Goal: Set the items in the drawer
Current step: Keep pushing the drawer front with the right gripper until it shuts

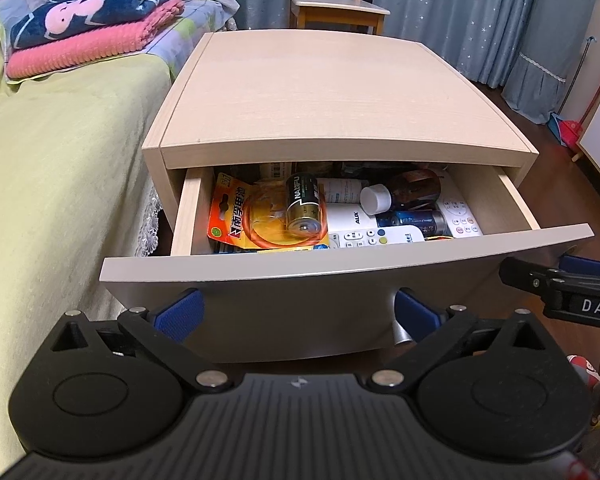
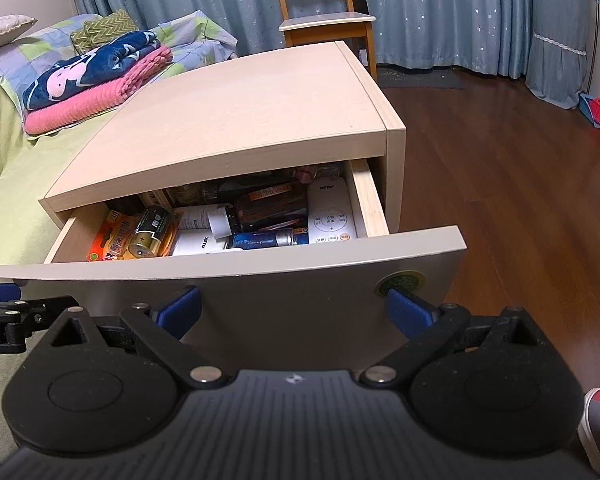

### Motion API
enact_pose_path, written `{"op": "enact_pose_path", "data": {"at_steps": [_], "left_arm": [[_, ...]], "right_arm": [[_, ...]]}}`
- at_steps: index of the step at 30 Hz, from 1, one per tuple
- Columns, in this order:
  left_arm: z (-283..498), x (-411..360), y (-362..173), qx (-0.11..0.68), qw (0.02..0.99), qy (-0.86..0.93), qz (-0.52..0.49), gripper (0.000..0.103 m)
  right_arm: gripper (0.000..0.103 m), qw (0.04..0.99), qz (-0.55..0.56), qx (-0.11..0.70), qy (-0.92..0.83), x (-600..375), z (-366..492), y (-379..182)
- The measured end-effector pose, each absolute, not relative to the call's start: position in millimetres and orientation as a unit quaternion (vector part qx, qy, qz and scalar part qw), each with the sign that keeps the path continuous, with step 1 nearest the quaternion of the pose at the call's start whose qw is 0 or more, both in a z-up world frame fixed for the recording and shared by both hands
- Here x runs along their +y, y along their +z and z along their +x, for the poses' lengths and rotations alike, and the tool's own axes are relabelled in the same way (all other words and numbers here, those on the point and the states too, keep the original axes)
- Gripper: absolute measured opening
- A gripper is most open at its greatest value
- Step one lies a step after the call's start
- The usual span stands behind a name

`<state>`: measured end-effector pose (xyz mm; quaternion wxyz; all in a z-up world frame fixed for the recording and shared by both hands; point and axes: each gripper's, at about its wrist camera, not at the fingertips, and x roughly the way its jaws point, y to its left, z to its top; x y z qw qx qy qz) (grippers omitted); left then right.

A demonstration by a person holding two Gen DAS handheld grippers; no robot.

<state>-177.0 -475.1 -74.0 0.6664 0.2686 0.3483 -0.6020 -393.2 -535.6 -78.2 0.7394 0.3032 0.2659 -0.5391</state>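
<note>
The pale wood nightstand's drawer stands pulled out. Inside lie a large black and gold battery on an orange battery pack, white remotes, a brown bottle with a white cap and a blue battery. My left gripper is open in front of the drawer face, holding nothing. My right gripper is open too, just before the drawer front, empty. The right gripper's finger shows at the right edge of the left wrist view.
The nightstand top is bare. A bed with a green sheet and folded pink and blue blankets lies to the left. A wooden chair and blue curtains stand behind. Wood floor spreads to the right.
</note>
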Motion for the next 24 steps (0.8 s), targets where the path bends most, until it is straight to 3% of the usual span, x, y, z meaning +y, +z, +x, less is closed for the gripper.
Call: {"op": "enact_pose_path", "data": {"at_steps": [24], "left_arm": [[-179.2, -481.3, -77.5, 0.341, 0.668, -0.601, 0.275, 0.101]], "right_arm": [[0.099, 0.737, 0.293, 0.275, -0.543, -545.3, -385.4, -80.3]]}}
